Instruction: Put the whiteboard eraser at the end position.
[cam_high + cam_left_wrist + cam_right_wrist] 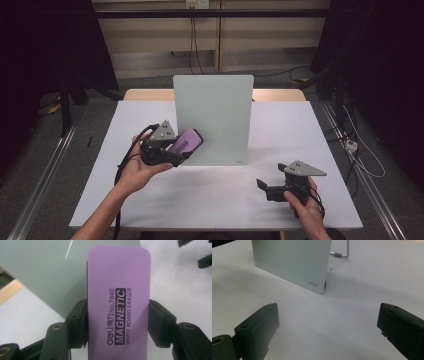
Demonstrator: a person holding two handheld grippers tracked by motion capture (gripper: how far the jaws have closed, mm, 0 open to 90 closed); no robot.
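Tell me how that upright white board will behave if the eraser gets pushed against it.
The white board looks like a thin stiff panel, so it likely won't flex. It leans on a slim wire stand, so a firm push from the eraser may tip or slide it.

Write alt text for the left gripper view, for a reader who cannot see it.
A purple eraser, printed "deli No.7840 MAGNETIC WHITE BOARD ERASER", stands clamped on its long edges between the two black jaws of the left gripper. Behind it at upper left is a pale grey-green whiteboard, standing on a white table.
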